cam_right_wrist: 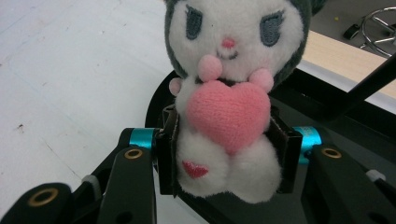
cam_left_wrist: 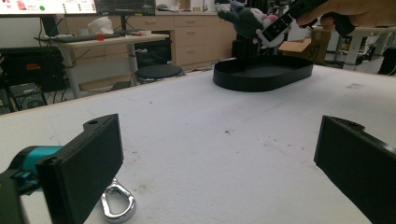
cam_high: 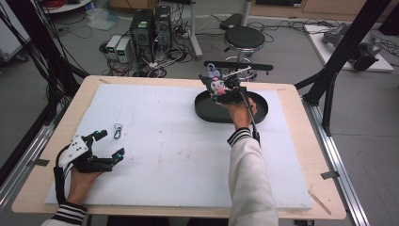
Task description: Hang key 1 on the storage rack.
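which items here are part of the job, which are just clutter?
In the job:
plush toy, clamped in the right gripper
black oval tray, under the toy

Lying about:
metal carabiner, by the open left gripper
stool and computer towers, on the floor

A lab: computer towers (cam_high: 150, 28) amid floor cables, black frame struts (cam_high: 346, 47), monitors (cam_left_wrist: 77, 6), workbench (cam_left_wrist: 107, 42).

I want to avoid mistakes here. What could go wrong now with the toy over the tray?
The right gripper pinches the plush toy only at its soft lower body, so it might slip or tilt on release. It hangs near the tray's rim, so it could land on the rim or outside. The clip lies by the left gripper and might get nudged.
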